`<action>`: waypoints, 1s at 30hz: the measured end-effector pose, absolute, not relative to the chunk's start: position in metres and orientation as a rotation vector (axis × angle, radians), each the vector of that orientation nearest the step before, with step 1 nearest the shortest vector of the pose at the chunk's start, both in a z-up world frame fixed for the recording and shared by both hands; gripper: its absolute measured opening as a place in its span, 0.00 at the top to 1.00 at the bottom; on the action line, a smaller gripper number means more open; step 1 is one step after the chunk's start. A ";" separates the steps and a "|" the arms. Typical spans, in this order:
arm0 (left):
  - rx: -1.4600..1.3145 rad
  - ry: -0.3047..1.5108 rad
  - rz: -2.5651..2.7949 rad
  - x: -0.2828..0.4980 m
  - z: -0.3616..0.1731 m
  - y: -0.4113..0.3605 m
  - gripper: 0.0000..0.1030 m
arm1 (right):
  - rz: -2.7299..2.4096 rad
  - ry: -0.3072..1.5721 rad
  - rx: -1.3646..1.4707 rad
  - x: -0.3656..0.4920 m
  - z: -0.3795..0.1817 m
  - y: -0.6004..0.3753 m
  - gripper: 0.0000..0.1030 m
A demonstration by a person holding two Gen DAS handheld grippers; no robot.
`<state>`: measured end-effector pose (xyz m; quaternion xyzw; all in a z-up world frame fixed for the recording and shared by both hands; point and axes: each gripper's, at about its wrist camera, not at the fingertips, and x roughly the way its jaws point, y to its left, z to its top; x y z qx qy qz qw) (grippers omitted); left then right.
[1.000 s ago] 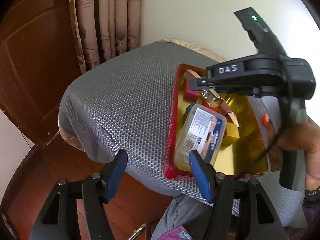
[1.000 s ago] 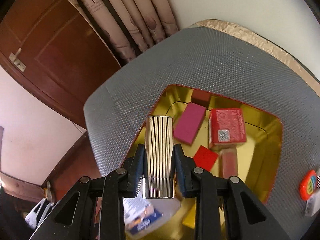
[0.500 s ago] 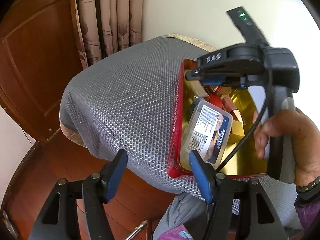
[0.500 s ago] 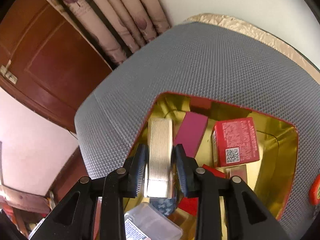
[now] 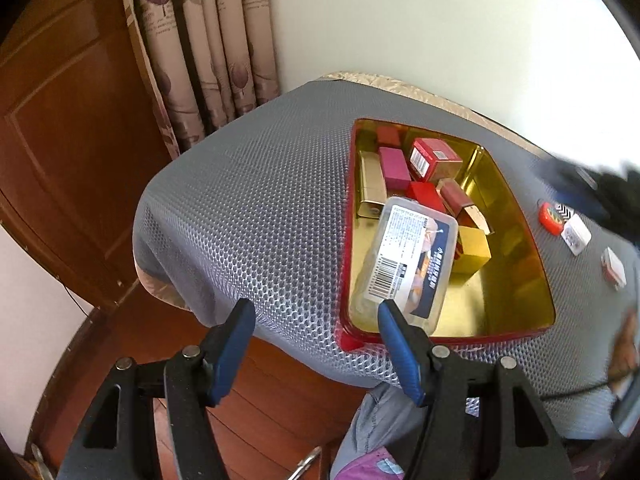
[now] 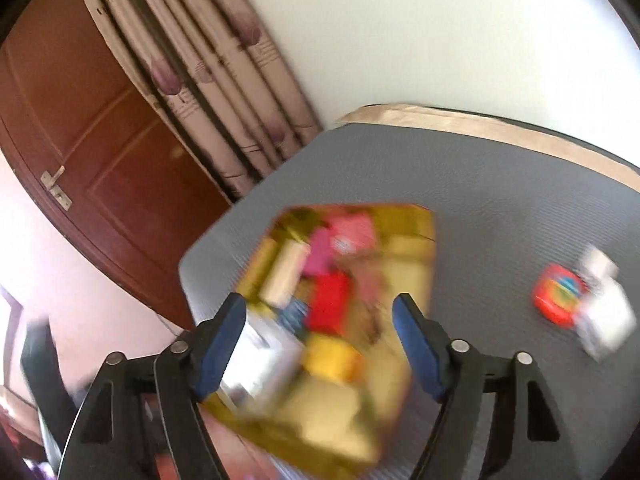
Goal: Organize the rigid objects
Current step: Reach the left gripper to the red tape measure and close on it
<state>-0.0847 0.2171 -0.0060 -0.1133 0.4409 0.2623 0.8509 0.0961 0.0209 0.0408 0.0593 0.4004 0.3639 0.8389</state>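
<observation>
A red tin with a gold inside [image 5: 532,240] lies on the grey mesh surface [image 5: 260,208]. It holds a ribbed gold case [image 5: 370,184] along its left wall, a magenta block [image 5: 394,164], a red carton [image 5: 434,158], a yellow block [image 5: 472,250] and a clear plastic box [image 5: 408,260]. My left gripper [image 5: 314,344] is open and empty at the tin's near corner. My right gripper [image 6: 320,344] is open and empty above the tin [image 6: 412,236]; that view is blurred. The gold case [image 6: 286,274] shows there in the tin.
A round red item [image 5: 552,214], a white square piece [image 5: 576,236] and another small piece [image 5: 614,268] lie on the mesh right of the tin. The red item [image 6: 558,294] also shows in the right wrist view. Curtains [image 5: 208,52] and a wooden door [image 5: 60,140] stand behind.
My right gripper has let go of the gold case, which now lies in the tin. It has opened and pulled back to the right, out of the left wrist view.
</observation>
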 end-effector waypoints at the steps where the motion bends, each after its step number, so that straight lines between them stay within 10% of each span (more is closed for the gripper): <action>1: -0.225 0.927 0.554 -0.084 -0.005 0.215 0.36 | 0.738 0.832 0.121 0.089 0.039 0.000 0.26; 6: -0.166 0.922 0.561 -0.083 -0.004 0.205 0.36 | 0.489 0.788 0.044 0.067 0.029 -0.109 0.09; 30: 0.087 0.990 0.261 -0.025 -0.003 0.059 0.36 | -0.027 0.942 0.184 0.092 -0.057 -0.355 0.00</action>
